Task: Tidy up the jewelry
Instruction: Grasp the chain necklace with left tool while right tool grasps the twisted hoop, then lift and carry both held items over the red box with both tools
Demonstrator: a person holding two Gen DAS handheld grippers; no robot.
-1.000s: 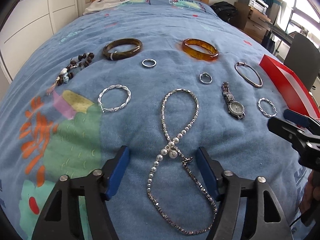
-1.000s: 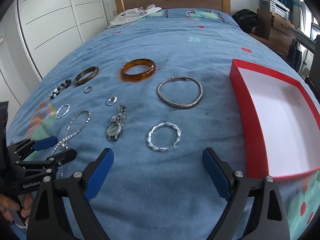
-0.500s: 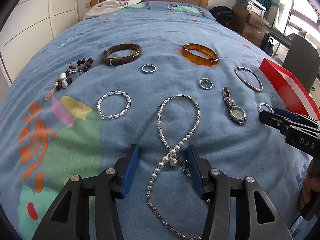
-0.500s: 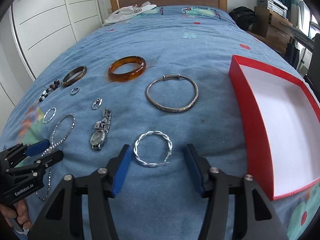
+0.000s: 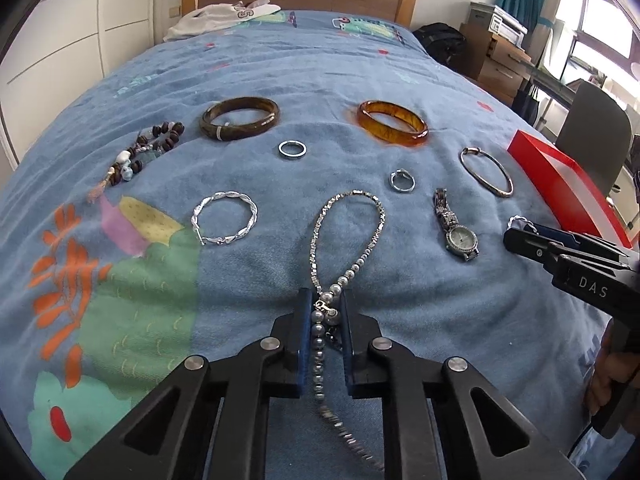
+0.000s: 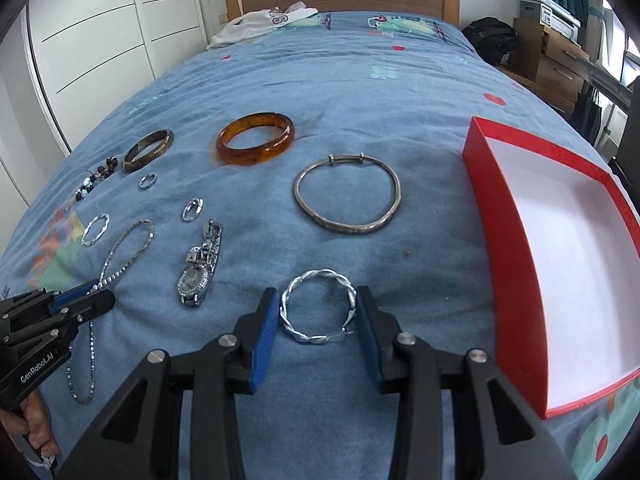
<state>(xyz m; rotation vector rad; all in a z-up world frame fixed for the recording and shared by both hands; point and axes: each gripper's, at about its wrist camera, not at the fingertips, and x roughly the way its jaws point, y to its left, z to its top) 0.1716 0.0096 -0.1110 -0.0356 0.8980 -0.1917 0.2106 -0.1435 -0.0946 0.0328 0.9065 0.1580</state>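
A silver chain necklace (image 5: 316, 236) with a pearl section lies looped on the blue bedspread (image 5: 320, 80). My left gripper (image 5: 325, 304) is shut on it where the pearls cross the chain, and it also shows at the left edge of the right wrist view (image 6: 100, 300). A twisted silver bracelet (image 6: 320, 274) lies flat between the blue pads of my right gripper (image 6: 318, 300). Those jaws are closing, and the pads meet the bracelet's two sides. The right gripper's tip (image 5: 520, 236) shows at the right of the left wrist view. An open red box (image 6: 504, 240) with a white inside sits at the right.
Other jewelry is spread over the bed: an amber bangle (image 6: 256, 140), a dark bangle (image 5: 240, 118), a thin silver bangle (image 6: 346, 196), a watch (image 6: 196, 280), two rings, a beaded bracelet (image 5: 144, 152) and a second twisted bracelet (image 5: 224, 220). A white garment (image 5: 224, 16) lies by the headboard.
Both pairs of jaws have come together from wide open: the left onto the necklace's pearl section, the right around the twisted silver bracelet. The right gripper also moved forward over the bracelet.
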